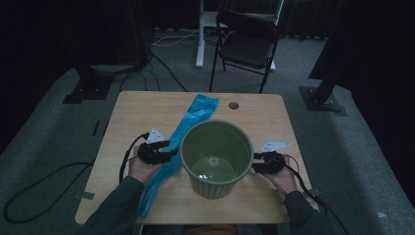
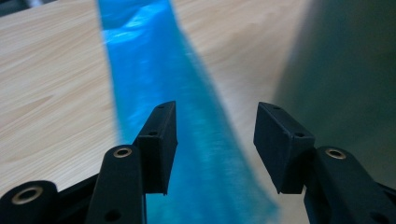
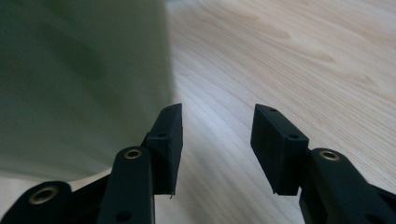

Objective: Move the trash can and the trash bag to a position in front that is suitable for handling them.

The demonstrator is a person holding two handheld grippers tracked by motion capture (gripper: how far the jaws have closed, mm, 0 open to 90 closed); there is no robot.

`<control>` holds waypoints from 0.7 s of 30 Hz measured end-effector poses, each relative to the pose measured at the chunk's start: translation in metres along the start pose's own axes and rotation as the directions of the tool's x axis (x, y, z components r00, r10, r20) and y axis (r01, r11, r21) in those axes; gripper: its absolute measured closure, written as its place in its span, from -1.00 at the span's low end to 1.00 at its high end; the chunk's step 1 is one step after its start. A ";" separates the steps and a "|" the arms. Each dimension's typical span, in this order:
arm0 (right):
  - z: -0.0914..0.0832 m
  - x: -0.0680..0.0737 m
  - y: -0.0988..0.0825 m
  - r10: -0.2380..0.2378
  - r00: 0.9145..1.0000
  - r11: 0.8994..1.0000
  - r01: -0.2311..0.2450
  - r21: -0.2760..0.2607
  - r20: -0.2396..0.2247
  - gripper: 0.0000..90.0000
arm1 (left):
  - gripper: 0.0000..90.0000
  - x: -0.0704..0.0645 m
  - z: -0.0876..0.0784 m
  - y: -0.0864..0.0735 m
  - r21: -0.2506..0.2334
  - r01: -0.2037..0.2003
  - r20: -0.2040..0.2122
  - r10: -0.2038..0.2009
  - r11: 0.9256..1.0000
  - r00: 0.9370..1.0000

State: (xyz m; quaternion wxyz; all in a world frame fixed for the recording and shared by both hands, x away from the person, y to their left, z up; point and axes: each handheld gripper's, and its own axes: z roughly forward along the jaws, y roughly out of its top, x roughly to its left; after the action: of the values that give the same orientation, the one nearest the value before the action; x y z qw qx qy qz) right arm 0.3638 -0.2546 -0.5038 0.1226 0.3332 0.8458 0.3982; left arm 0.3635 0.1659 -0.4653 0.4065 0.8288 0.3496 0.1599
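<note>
A green bucket (image 1: 217, 157) stands upright on the wooden table (image 1: 137, 110), near its front middle. A long blue plastic bag (image 1: 191, 122) lies flat on the table, running from the far middle down past the bucket's left side. My left gripper (image 1: 172, 151) rests low over the bag, left of the bucket, open; the blue bag (image 2: 154, 84) passes under its jaws and the bucket's wall (image 2: 345, 79) rises on the right. My right gripper (image 1: 255, 166) sits at the bucket's right side, open, with bare table between its jaws and the bucket wall (image 3: 79, 84) beside its left jaw.
A dark folding chair (image 1: 247, 41) stands beyond the table's far edge, next to a white stand leg (image 1: 200, 34). Black stand bases (image 1: 323, 100) sit on the grey carpet at both sides. A cable (image 1: 44, 181) trails off the table's left.
</note>
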 end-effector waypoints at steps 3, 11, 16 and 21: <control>-0.008 0.007 0.001 -0.023 0.999 1.000 0.023 -0.019 -0.022 0.18 | 0.09 -0.013 0.002 0.004 0.007 -0.044 0.043 0.043 0.999 0.998; -0.020 0.023 0.006 -0.065 0.997 0.997 0.064 -0.040 -0.032 0.22 | 0.15 -0.023 0.013 0.015 0.016 -0.064 0.046 0.064 0.998 0.997; -0.020 0.015 0.007 -0.028 0.999 0.998 0.027 -0.050 -0.017 0.22 | 0.22 -0.023 0.031 0.028 0.009 -0.055 0.043 0.054 0.998 0.998; -0.019 0.004 0.008 0.019 1.000 0.999 -0.018 -0.049 0.008 0.23 | 0.22 -0.022 0.049 0.040 0.007 -0.032 0.055 0.032 0.999 0.998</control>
State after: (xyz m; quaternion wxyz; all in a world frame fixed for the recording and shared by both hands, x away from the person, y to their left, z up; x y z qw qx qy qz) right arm 0.3555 -0.2595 -0.4858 0.1307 0.3398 0.8322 0.4183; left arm 0.3934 0.1055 -0.4636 0.4099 0.8400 0.3258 0.1423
